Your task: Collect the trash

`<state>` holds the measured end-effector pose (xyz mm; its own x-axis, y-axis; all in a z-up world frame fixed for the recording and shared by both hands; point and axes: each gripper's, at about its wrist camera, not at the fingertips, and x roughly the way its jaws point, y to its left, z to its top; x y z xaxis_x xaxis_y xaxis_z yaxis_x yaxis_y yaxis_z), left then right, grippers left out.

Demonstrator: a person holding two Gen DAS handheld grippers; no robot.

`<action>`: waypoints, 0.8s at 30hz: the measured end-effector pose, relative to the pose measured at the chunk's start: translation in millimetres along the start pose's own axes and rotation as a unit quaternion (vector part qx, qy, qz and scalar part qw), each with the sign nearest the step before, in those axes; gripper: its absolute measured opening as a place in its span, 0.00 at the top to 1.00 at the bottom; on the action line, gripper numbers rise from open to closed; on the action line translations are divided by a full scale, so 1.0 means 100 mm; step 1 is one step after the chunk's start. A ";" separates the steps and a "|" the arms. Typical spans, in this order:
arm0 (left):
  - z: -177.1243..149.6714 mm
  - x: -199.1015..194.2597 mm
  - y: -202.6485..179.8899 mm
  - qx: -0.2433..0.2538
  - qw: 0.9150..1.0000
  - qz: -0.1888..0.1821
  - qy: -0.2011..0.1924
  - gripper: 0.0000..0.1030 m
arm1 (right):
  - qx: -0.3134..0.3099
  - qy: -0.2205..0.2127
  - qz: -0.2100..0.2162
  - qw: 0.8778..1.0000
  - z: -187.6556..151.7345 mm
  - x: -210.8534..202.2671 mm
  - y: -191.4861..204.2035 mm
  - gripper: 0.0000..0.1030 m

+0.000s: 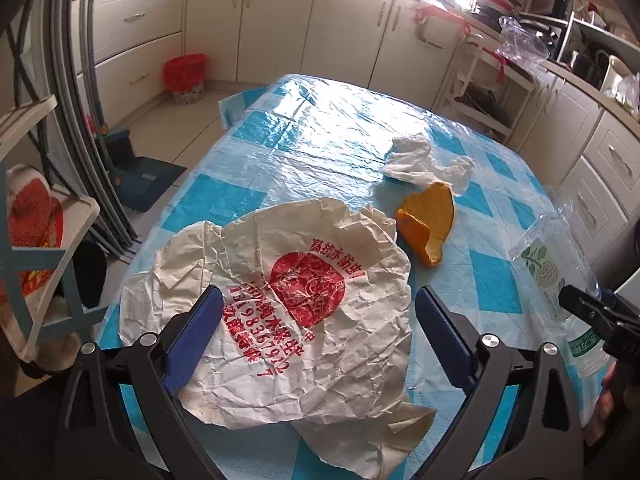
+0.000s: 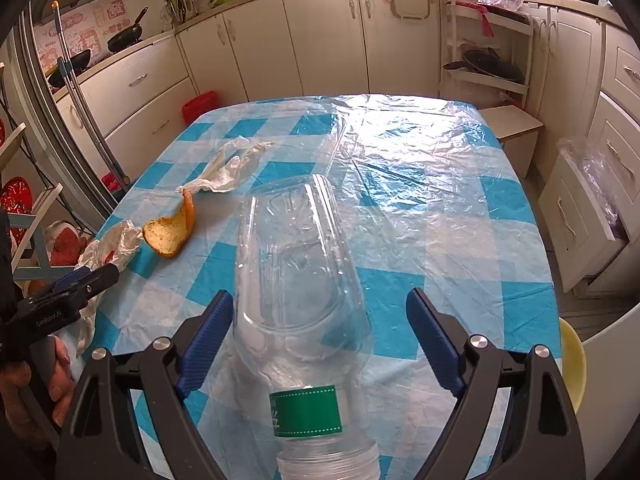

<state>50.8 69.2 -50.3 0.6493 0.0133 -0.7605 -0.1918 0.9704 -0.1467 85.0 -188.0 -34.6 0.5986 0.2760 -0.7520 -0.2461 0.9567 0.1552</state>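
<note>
A: Left gripper point(image 1: 318, 300) is over the crumpled paper point(image 1: 280, 300), jaws spread wide, blue pads either side of the red print. Nothing pinched.

B: And the paper lies flat on the table point(image 1: 320, 128), blue-and-white check cloth under clear plastic film?

A: Yes, at the near edge. Beyond it to the right sits an orange peel point(image 1: 430, 226), and just past that a white wad point(image 1: 416, 160), tissue or thin plastic; hard to say through the glare.

B: Right side?

A: Right gripper point(image 2: 320, 304) is wide too. A clear bottle point(image 2: 298, 280) lies on its side between the pads, green label band near the camera, base pointing away. The left pad looks right at its wall, the right pad stands clear of it. Not clamped.

B: So the bottle rests on the table?

A: On the cloth, yes. From the right view the peel point(image 2: 172, 232) is off to the left, the wad point(image 2: 230, 168) behind it, and the left gripper point(image 2: 92, 276) shows at the left edge with a hand point(image 2: 36, 384) on its grip.

B: Any bin?

A: A red-lined one point(image 1: 185, 76) on the floor by the far cabinets point(image 1: 280, 20).
</note>
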 end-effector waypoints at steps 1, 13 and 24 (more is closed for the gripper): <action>0.00 0.00 -0.03 0.008 1.000 0.000 0.002 0.11 | 0.002 0.001 0.000 1.000 0.00 0.00 -0.01 0.18; 0.05 0.03 -0.20 0.050 0.999 -0.010 0.003 0.63 | 0.009 0.006 -0.001 1.000 0.01 0.04 -0.07 0.17; 0.04 -0.12 -0.14 0.014 0.992 -0.125 0.000 0.80 | 0.020 -0.008 -0.022 1.000 0.04 0.08 -0.10 0.29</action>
<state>48.5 56.4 -36.6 0.6735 -0.2278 -0.7032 -0.0052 0.9498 -0.3127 95.5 -194.5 -39.6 0.6198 0.2341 -0.7490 -0.1892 0.9709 0.1469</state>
